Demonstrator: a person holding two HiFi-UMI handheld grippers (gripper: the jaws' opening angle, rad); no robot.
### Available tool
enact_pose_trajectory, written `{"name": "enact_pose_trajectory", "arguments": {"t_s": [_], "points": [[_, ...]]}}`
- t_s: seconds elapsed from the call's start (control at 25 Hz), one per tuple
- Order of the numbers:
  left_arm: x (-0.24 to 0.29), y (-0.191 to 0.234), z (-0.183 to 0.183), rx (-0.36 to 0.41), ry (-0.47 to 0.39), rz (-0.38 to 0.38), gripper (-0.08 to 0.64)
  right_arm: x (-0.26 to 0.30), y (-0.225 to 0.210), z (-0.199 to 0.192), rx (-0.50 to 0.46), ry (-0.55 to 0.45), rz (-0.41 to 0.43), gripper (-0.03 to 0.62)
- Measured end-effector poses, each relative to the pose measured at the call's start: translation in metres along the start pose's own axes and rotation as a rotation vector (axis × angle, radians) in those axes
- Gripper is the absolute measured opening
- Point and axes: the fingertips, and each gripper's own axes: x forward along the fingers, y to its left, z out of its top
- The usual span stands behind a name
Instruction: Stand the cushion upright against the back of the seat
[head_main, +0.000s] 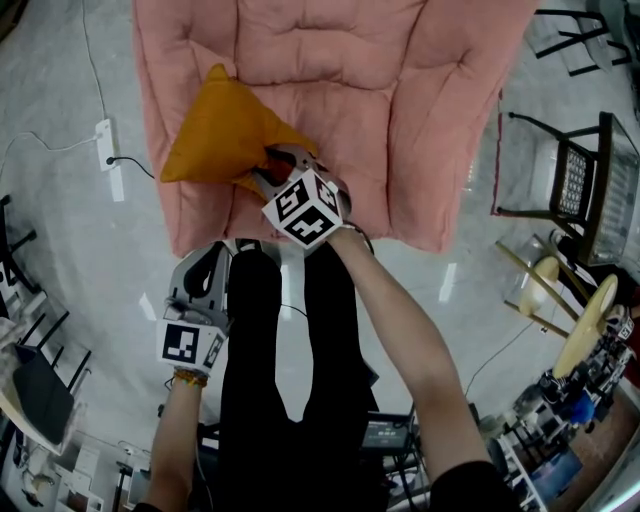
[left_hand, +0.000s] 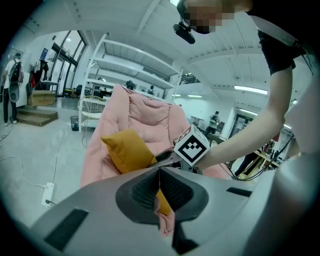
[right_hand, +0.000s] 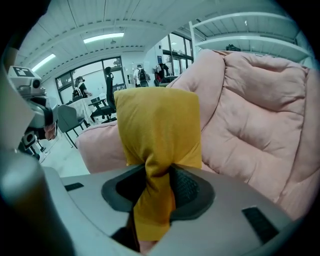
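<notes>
Cushion: we see a mustard-yellow cushion (head_main: 215, 130), plump, its near corner gathered into a twist.
Place: it sits tilted on the left side of the pink padded seat (head_main: 400, 100).
Right tongs (right_hand: 157, 187): clamped on that twisted corner, cloth bunched between the pads.
Left tongs (left_hand: 160, 182): jaws pressed together, nothing between them, held off the seat's front edge.
Views: the right gripper view shows us the pinch, while in the head view the marker cube (head_main: 303, 208) covers it.

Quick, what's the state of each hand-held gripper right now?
Left hand-held gripper: closed, nothing between its jaws.
Right hand-held gripper: closed on bunched fabric of the yellow cushion.
</notes>
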Motion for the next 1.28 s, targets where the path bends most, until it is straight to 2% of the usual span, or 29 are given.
{"name": "enact_pose_trajectory", "arguments": {"t_s": [0.8, 1.08, 1.28], "points": [[0.001, -0.008, 0.020, 0.031, -0.015, -0.026, 0.014, -0.035, 0.006, -0.001, 0.107, -0.055, -0.043, 0.136], [0.006, -0.012, 0.025, 0.039, -0.017, -0.036, 0.014, -0.052, -0.003, 0.004, 0.152, -0.119, -0.109, 0.126], [0.007, -0.015, 0.024, 0.045, -0.015, -0.045, 0.014, -0.058, -0.011, -0.002, 0.185, -0.118, -0.143, 0.110]]}}
